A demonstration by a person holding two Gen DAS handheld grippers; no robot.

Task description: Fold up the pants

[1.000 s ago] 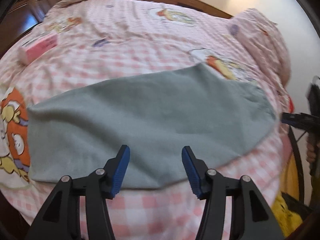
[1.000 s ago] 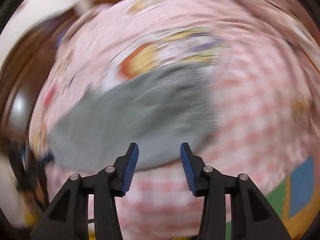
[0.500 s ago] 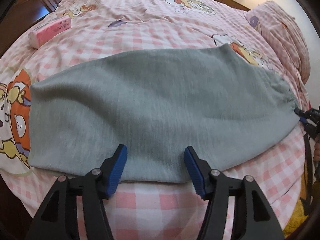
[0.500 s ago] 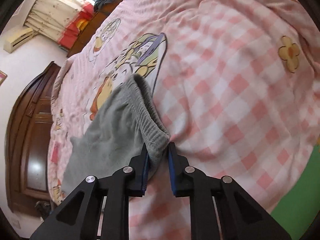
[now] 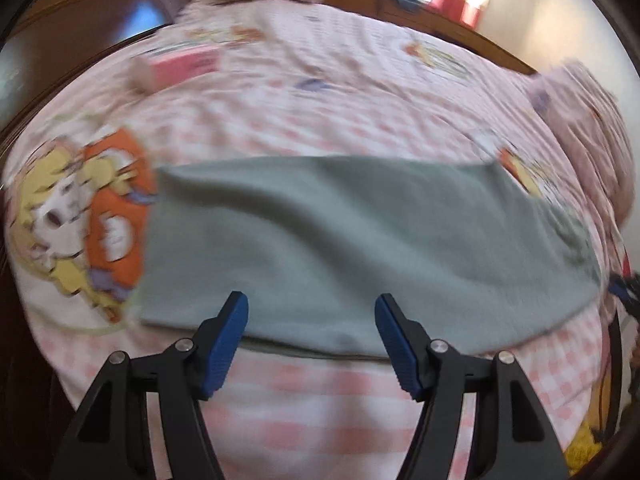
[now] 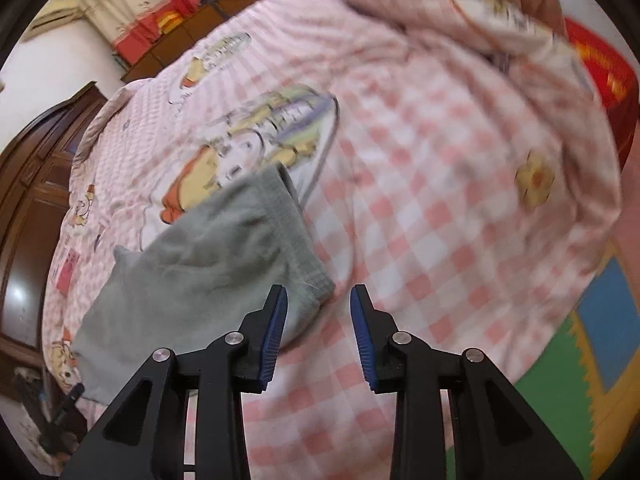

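Dark wooden wardrobe panels fill the left edge of the left wrist view, and next to them a bed spreads across the frame under a pink-and-white checked bedsheet printed with cartoon figures, one large orange and yellow figure lying at the left. A pink box sits on the sheet toward the far left corner. Grey pants lie flat across the middle of the bed, folded lengthwise, their long edge running near the front edge of the mattress. The left gripper hovers just above that near edge with its blue-padded fingers spread wide, holding nothing. Beyond the bed a wooden headboard and a bright window with red trim close off the back of the room, and a bunched pink checked quilt rises at the right. In the right wrist view the same wardrobe stands at the left; the elastic waistband end of the pants lies on the sheet beside a cartoon bear print. The right gripper is released, its fingers apart, the left pad just over the waistband corner and the right pad over bare sheet. At lower right, colourful foam floor mats show beside the bed.
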